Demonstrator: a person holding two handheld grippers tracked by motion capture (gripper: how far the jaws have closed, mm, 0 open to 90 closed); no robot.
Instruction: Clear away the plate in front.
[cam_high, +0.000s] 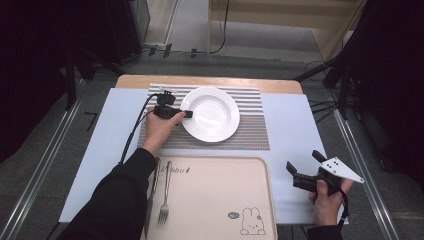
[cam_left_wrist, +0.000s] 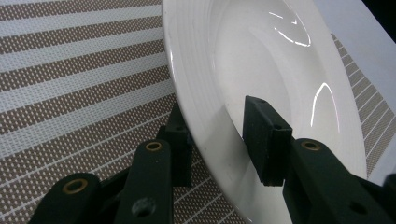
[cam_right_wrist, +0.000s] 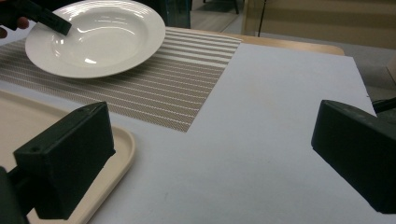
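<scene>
A white deep plate (cam_high: 215, 117) lies on a brown striped placemat (cam_high: 252, 137) at the far middle of the table. My left gripper (cam_high: 187, 114) is at the plate's left rim. In the left gripper view one jaw sits under the rim of the plate (cam_left_wrist: 280, 70) and the other presses on its inner slope, so the left gripper (cam_left_wrist: 217, 126) is shut on the rim. My right gripper (cam_high: 303, 161) stands open over the white table cover at the near right, nothing between its jaws (cam_right_wrist: 210, 154). The plate (cam_right_wrist: 93, 37) also shows far off in the right gripper view.
A beige tray (cam_high: 215, 162) with a rabbit print lies at the near middle, with a fork (cam_high: 164, 200) and a knife (cam_high: 151, 200) along its left side. The tray's corner (cam_right_wrist: 123, 140) is close to my right gripper. Black stands flank the table.
</scene>
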